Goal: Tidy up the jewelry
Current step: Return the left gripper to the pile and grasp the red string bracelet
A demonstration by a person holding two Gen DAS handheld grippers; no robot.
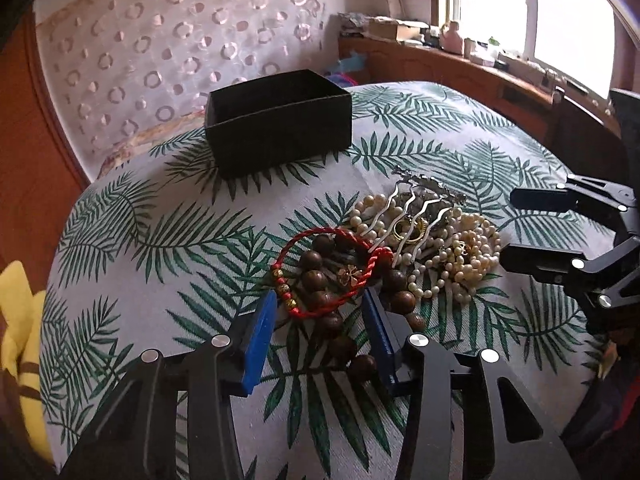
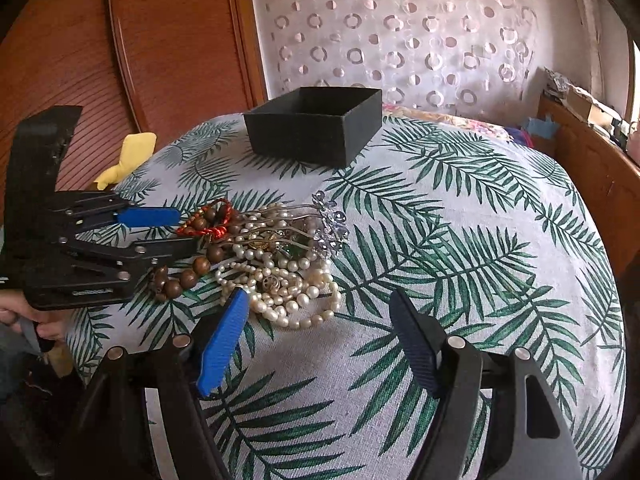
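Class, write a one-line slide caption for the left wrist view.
Left gripper straddling red cord bracelet and wooden beads, black box beyond.

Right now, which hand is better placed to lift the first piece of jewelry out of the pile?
Left. The left gripper straddles the red cord bracelet and brown wooden bead strand. The right gripper stands wide open on bare cloth beside the white pearl necklaces.
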